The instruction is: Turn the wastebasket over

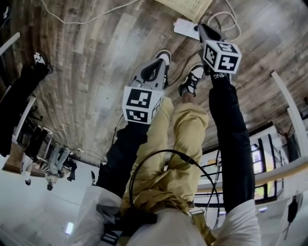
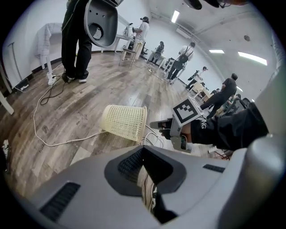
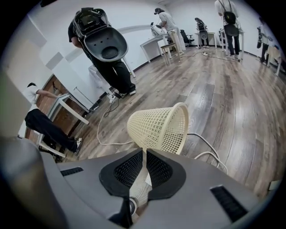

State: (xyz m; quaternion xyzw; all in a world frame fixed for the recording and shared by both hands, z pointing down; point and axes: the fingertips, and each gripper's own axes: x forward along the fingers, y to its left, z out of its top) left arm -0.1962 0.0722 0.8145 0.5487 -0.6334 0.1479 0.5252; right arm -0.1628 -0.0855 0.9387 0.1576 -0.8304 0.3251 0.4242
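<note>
A cream mesh wastebasket [image 3: 158,127] lies on its side on the wooden floor, its open mouth to the right in the right gripper view. My right gripper [image 3: 144,154] is shut and empty, with its tips close to the basket's closed end; I cannot tell if they touch. In the left gripper view the wastebasket [image 2: 125,121] lies a little ahead, and the right gripper's marker cube [image 2: 187,114] hangs beside its rim. My left gripper [image 2: 145,154] is shut and empty, short of the basket. The head view shows only the wastebasket's edge [image 1: 185,7], beyond the right gripper [image 1: 201,28]; the left gripper [image 1: 161,60] is over my shoes.
A white cable [image 2: 49,138] runs across the floor past the basket, and a white power strip [image 1: 185,28] lies next to it. A person in black [image 2: 76,40] stands at the back left holding another gripper. Tables and several people are further back.
</note>
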